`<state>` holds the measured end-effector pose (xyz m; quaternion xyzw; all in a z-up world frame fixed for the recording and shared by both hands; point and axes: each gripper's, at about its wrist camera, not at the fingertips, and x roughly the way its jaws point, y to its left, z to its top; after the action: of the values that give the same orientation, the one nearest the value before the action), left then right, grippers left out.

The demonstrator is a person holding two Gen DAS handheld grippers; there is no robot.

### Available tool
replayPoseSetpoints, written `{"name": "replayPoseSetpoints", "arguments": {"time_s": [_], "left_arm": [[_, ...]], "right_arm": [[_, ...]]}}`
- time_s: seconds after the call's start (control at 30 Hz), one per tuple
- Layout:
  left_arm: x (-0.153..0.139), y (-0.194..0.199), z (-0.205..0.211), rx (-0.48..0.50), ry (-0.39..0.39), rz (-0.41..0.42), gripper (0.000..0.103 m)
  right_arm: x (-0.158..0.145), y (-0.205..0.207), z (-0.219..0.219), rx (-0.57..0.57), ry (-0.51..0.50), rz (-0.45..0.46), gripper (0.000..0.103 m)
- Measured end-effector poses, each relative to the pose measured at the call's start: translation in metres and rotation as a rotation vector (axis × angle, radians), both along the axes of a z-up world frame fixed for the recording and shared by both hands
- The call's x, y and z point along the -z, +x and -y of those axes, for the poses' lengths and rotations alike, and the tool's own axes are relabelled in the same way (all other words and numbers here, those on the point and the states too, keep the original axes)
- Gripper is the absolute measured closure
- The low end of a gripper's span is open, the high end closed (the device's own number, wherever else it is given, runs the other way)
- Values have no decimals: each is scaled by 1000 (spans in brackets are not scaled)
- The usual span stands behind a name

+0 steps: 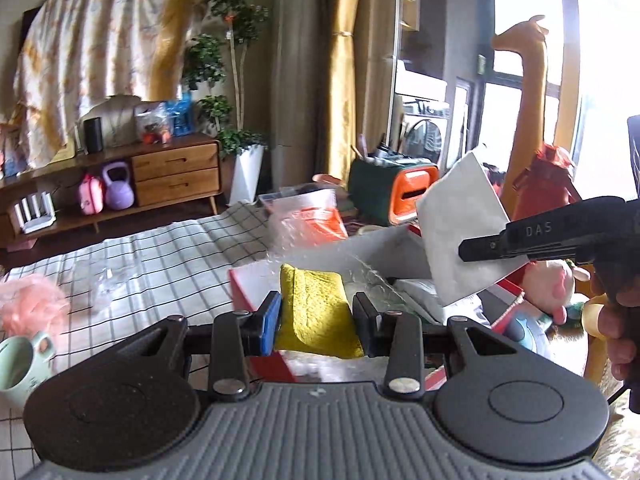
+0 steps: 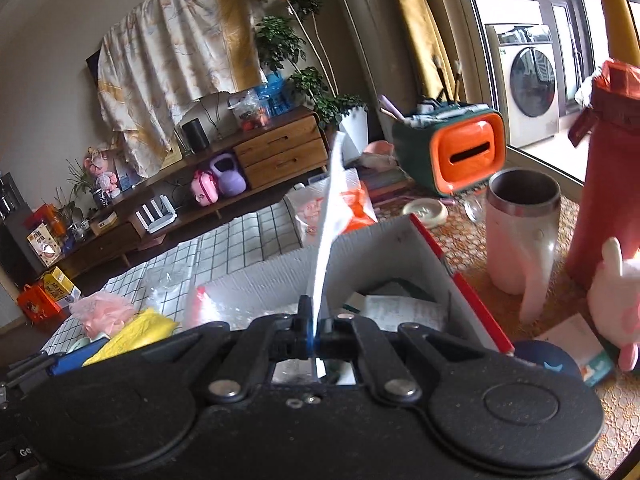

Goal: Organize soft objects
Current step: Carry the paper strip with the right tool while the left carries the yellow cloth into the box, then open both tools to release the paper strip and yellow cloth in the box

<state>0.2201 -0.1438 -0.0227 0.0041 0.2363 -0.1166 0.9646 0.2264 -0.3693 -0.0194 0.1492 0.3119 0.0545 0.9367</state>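
Grippers each held one soft thing. Between the left gripper's (image 1: pixel 316 316) pads sat a folded yellow cloth (image 1: pixel 316 312), clamped on both sides, above the near edge of an open box (image 1: pixel 384 244). The right gripper (image 2: pixel 316 330) had its jaws pinched together on a white sheet (image 2: pixel 330 216), which stood edge-on straight ahead of it, over the box interior. A pink puff (image 1: pixel 30 300) lay far left of the left gripper on the checked cloth (image 1: pixel 168 248).

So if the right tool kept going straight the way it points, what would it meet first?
Probably the grey inner wall of the red-edged cardboard box, just past the thin white sheet that the right tool grips; depth is hard to judge.
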Motion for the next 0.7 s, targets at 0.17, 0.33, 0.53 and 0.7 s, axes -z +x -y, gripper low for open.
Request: {"name": "replayPoseSetpoints", "arguments": {"time_s": [0.17,0.33,0.53,0.7], "left_arm": [[15,18,29,32,47,-17,65],[31,39,43,32,84,-45,65],[47,58,50,28,105,-96,65],[59,70,52,24,106,-147,65]], "right_arm": [[15,4,16,3,26,-31,102],[34,10,29,13,51,-77,102],[51,16,39,16,77,-113,97],[57,16,41,13,70,-114,92]]}}
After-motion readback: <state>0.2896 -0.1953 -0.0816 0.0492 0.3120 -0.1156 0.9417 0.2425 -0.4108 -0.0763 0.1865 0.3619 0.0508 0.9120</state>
